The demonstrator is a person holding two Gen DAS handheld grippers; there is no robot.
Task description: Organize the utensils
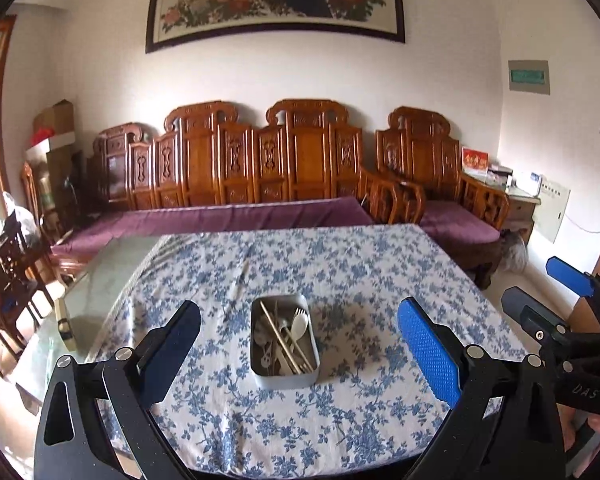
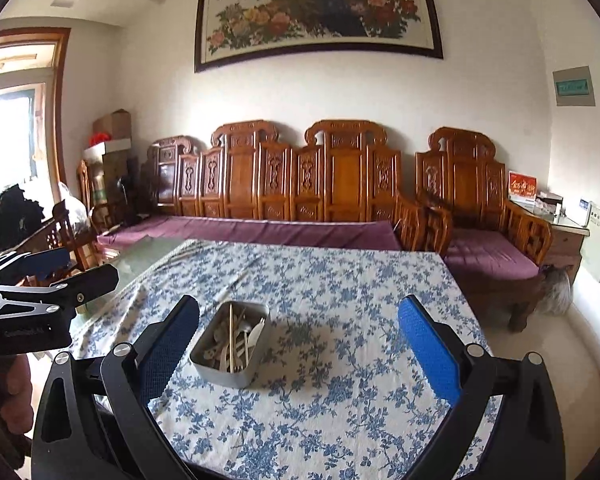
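Note:
A grey metal tin [image 1: 285, 379] stands on the blue-flowered tablecloth [image 1: 360, 280] and holds several utensils: chopsticks, spoons and a white plastic fork [image 1: 300, 322]. My left gripper [image 1: 298, 330] is open and empty, hovering above and in front of the tin. My right gripper [image 2: 298, 330] is open and empty too, with the tin [image 2: 230, 346] ahead near its left finger. The right gripper shows at the right edge of the left wrist view [image 1: 540, 292]; the left gripper shows at the left edge of the right wrist view [image 2: 64, 268].
A single thin utensil [image 1: 240, 280] lies on the cloth beyond the tin. The glass tabletop [image 1: 100, 280] is bare at the left. A carved wooden sofa [image 1: 260, 168] with purple cushions stands behind the table, an armchair [image 1: 440, 168] to its right.

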